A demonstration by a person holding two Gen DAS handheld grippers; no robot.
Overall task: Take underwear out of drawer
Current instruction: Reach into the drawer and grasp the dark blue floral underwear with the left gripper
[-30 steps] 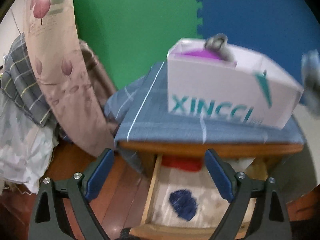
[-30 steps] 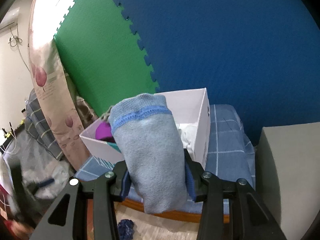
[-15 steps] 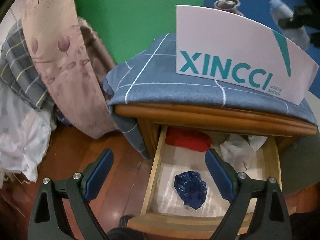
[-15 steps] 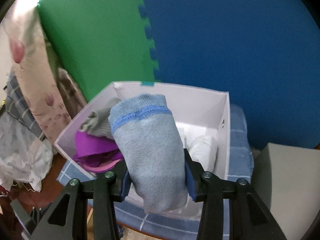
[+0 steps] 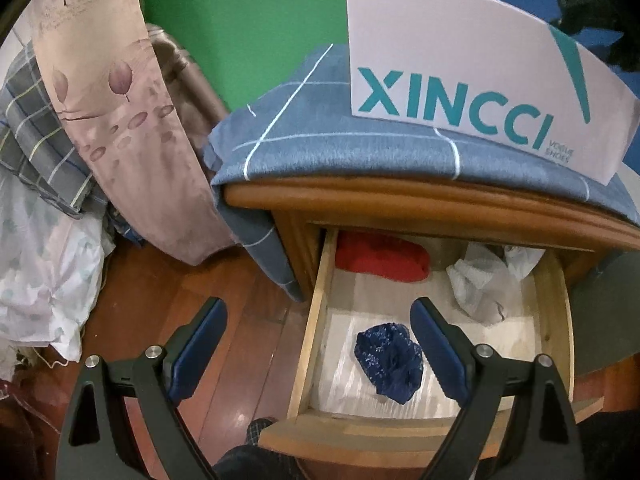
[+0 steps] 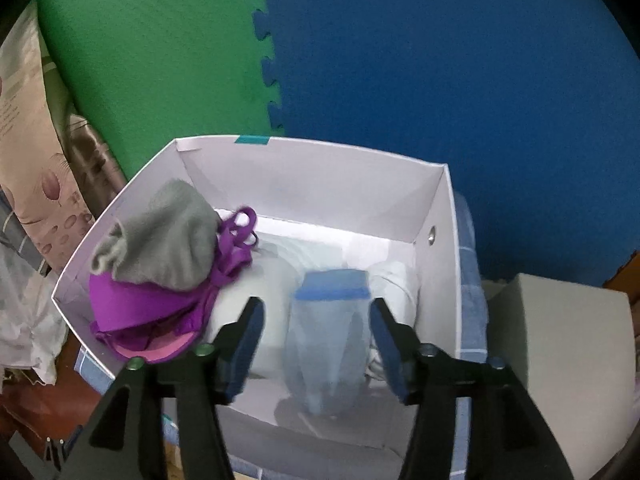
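In the left wrist view the wooden drawer (image 5: 310, 332) stands pulled out; a dark blue crumpled underwear piece (image 5: 390, 360) lies near its front, a red one (image 5: 382, 258) at the back. My left gripper (image 5: 318, 314) hangs open above the drawer's left edge, nothing between its fingers. In the right wrist view my right gripper (image 6: 316, 312) is over the white box (image 6: 440, 240). Its jaws are opening, and the blurred light blue-grey underwear (image 6: 324, 332) drops between them, free of the pads. A grey piece (image 6: 160, 236) and a purple bra (image 6: 160, 312) lie in the box.
The box (image 5: 460, 60) printed XINCCI sits on a blue checked cloth (image 5: 304, 140) over the nightstand. A white crumpled bag (image 5: 486, 280) lies in the drawer's right back corner. Bedding and a patterned pillow (image 5: 108, 92) are piled at the left. Green and blue foam mats (image 6: 400, 60) cover the wall.
My right gripper swung over the box and opened, letting go of the blue-grey underwear, which now falls into the box. The left gripper sank toward the drawer, still open.
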